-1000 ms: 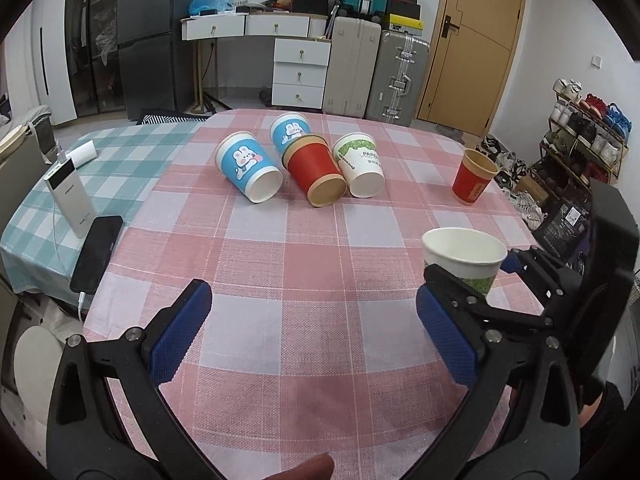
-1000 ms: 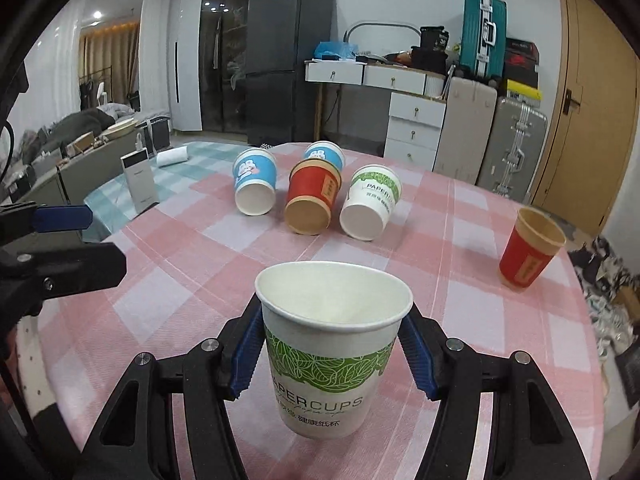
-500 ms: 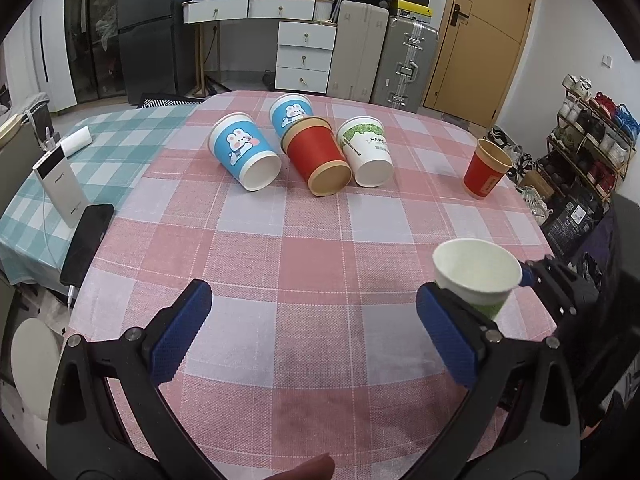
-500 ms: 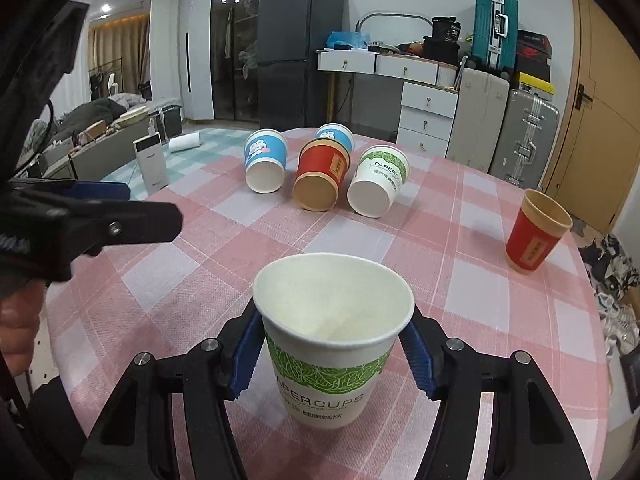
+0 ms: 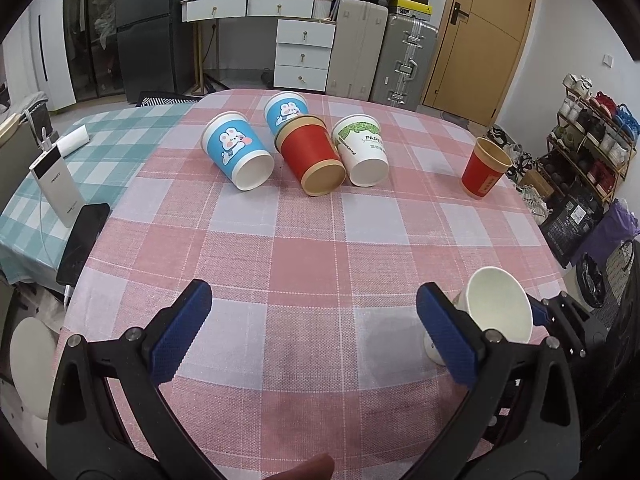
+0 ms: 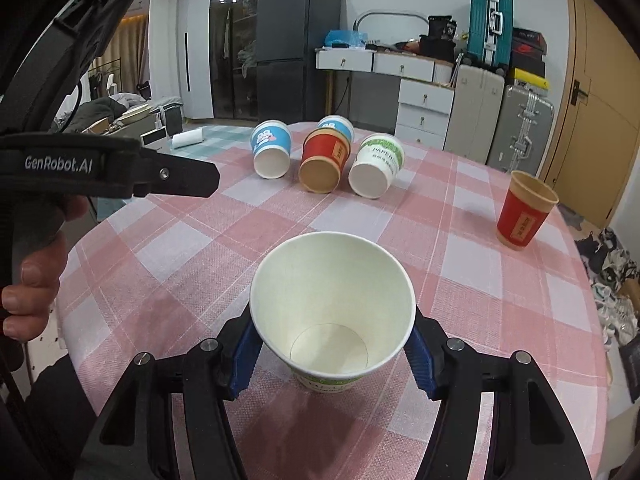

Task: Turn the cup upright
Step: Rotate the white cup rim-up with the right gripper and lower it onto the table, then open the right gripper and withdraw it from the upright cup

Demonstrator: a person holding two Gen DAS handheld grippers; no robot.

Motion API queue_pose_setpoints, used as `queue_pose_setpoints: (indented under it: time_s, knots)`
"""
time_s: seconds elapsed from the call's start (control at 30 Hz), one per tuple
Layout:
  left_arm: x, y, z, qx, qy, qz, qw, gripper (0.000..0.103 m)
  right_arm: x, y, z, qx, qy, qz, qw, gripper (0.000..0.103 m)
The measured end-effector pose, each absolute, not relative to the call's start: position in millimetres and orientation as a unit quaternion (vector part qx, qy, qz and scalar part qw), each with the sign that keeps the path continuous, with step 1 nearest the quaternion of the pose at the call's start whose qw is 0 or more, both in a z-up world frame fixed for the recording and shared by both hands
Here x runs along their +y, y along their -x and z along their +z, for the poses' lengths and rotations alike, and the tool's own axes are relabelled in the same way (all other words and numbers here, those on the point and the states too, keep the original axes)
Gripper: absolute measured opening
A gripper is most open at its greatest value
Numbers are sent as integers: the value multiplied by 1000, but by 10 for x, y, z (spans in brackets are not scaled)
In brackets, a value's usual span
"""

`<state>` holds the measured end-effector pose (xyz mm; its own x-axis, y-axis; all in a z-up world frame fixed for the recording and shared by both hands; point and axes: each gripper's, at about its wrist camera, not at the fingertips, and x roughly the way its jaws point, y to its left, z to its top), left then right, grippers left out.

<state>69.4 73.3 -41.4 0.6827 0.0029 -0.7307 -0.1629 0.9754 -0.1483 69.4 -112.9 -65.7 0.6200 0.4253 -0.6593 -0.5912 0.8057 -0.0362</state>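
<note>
I judge the step in hand to be set-down: the white paper cup with green leaf print (image 6: 332,312) is gripped mouth-up and tipped slightly forward, its base at or just above the pink checked tablecloth (image 6: 460,264); I cannot tell whether it touches. The next move calls for levelling the cup, seating the base flat on the cloth, then parting the jaws and backing straight off without dragging the wall.

Right gripper (image 6: 332,350): jaws clamped on the cup, one blue pad on each side of the wall below the rim. The wall shows no visible crush.

Left gripper (image 5: 308,332): jaws wide apart, holding nothing and touching nothing, hovering over the near cloth just beside the held cup.

Remaining work, by my estimate: four cups lie on their sides at the far end, mouths toward me, namely two blue paper cups with a rabbit print (image 5: 238,156), one red paper cup with a tan rim (image 5: 312,162) and one white cup with green print (image 5: 362,156). A second red cup (image 5: 484,174) stands upright at the right.
</note>
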Motion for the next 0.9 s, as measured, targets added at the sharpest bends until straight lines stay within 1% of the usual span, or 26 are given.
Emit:
queue_pose_setpoints:
  time_s: [0.2,0.37,0.4,0.43,0.5,0.73,0.87,0.9]
  knots:
    - [719,-659,-401,395,104,45,912,102,-1141,-674,-666,323,123,286,893,65]
    - [684,-685,-418,400,99,50,910,102,-1130,-711,-727,344,123,298,882,68]
    - [677,-689,-417,400,99,52,910,102,-1142,-715,-739,349,117,301,880,70]
    - [669,-692,-419,400,98,52,910,102,-1153,-711,-742,352,113,301,879,79]
    - [649,-692,-413,400,95,52,910,102,-1190,-675,-725,349,108,301,881,90]
    - [586,-602,-322,390,81,54,916,102,-1434,-400,-511,330,65,312,889,90]
    - [543,-474,-231,381,79,47,920,102,-1632,-269,-292,319,11,299,899,90]
    - [518,-441,-207,378,76,44,921,102,-1667,-230,-212,313,-3,301,901,92]
